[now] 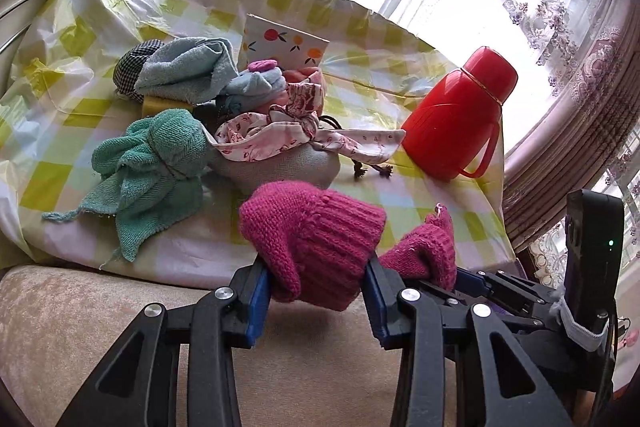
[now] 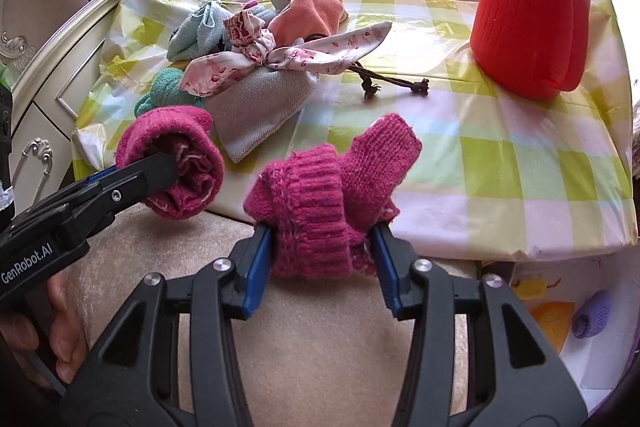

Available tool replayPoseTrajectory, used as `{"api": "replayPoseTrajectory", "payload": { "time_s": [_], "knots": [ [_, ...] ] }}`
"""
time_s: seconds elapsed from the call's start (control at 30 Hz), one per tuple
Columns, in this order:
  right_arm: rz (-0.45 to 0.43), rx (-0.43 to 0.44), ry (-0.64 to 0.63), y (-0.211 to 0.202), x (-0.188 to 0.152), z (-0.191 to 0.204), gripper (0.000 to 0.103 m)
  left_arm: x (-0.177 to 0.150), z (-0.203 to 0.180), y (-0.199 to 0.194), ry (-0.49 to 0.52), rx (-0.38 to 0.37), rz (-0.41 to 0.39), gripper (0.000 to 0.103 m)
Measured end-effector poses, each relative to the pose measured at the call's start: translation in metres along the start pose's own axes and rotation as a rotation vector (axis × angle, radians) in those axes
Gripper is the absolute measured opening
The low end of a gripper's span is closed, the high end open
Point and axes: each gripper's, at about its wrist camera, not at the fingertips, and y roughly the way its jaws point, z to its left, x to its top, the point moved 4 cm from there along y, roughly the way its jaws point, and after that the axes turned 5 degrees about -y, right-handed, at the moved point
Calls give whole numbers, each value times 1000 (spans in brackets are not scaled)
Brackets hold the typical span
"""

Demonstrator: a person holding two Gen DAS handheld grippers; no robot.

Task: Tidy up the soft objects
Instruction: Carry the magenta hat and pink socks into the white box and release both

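A pair of magenta knitted mittens hangs over a beige cushion in front of the table. My left gripper [image 1: 316,275] is shut on one mitten [image 1: 312,231] at its ribbed cuff. My right gripper [image 2: 322,239] is shut on the other mitten [image 2: 332,195], also near the cuff. In the right wrist view the left gripper [image 2: 160,167] comes in from the left, its mitten [image 2: 176,163] bunched around its tip. In the left wrist view the second mitten [image 1: 424,251] shows at the right. More soft things lie piled on the table: a teal knitted cloth [image 1: 152,163], a light blue towel [image 1: 184,71] and a grey pouch [image 1: 280,167] tied with floral ribbon.
The table wears a yellow-green checked plastic sheet [image 2: 500,155]. A red thermos jug [image 1: 460,115] stands at the right and a fruit-print card box [image 1: 280,43] stands behind the pile. Below the table's right corner, a white box [image 2: 576,367] holds a purple knitted item [image 2: 592,315].
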Motion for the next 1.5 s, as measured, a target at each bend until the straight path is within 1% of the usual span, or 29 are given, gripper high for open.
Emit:
{"api": "replayPoseTrajectory", "payload": {
  "time_s": [0.17,0.3,0.47,0.67,0.87,1.0,1.17,1.2,1.23,1.27,1.3,1.37,1.5],
  "knots": [
    [-21,-19,51,-25,-16,-23,50,-7,-25,-4,47,-32,3,42],
    [-31,-64,89,-46,-33,-50,50,-13,-50,-6,94,-69,11,42],
    [-29,-113,158,-70,-59,-90,51,-24,-88,-3,169,-117,35,42],
    [-53,-170,240,-104,-82,-132,51,-38,-133,1,254,-177,65,42],
    [-72,-210,304,-128,-99,-159,53,-57,-182,6,363,-239,105,42],
    [-70,-232,330,-137,-109,-171,53,-65,-204,12,406,-271,127,43],
    [-36,-225,344,-135,-125,-174,55,-68,-223,18,433,-296,139,43],
    [-29,-219,346,-134,-127,-173,57,-68,-226,20,437,-300,139,43],
    [-20,-211,343,-132,-129,-172,58,-68,-229,21,440,-302,139,47],
    [-12,-203,338,-130,-131,-170,62,-68,-231,23,442,-306,143,51],
    [-3,-197,331,-129,-132,-168,67,-68,-232,24,442,-310,146,52],
    [3,-193,319,-127,-133,-165,71,-68,-233,28,440,-304,154,54],
    [-1,-198,328,-129,-135,-169,72,-65,-228,31,414,-297,154,55]
  ]
}}
